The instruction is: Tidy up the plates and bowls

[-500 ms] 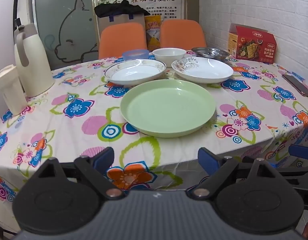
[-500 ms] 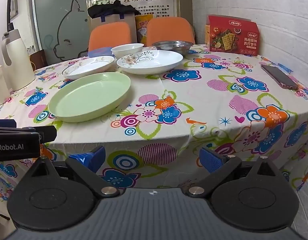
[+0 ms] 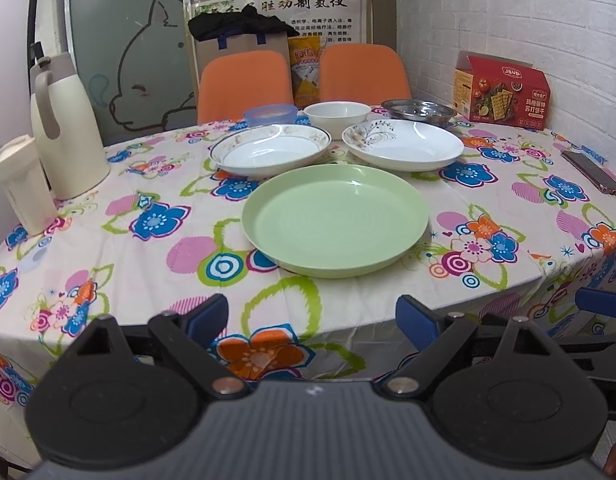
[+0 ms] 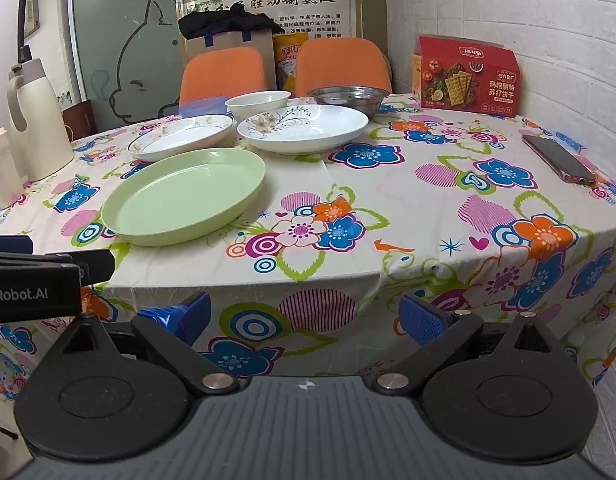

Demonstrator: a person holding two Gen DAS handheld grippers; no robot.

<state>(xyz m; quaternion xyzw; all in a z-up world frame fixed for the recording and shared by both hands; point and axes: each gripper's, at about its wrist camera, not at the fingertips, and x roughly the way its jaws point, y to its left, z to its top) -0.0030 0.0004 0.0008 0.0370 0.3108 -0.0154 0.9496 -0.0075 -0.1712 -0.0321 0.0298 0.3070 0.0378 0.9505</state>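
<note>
2 hand-held grippers, left (image 3: 312, 316) and right (image 4: 303, 316), hover level, jaws apart, before the table edge (image 4: 348, 280).

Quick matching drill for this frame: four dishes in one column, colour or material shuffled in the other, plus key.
Things:
1. plate nearest the grippers
2. plate with floral sprig
3. bowl at far right
4. bowl at far left

Colour or material:
A. translucent blue
B. pale green
C. shiny metal
D. white with a dark sprig pattern

Pairs: 1-B, 2-D, 3-C, 4-A
</note>
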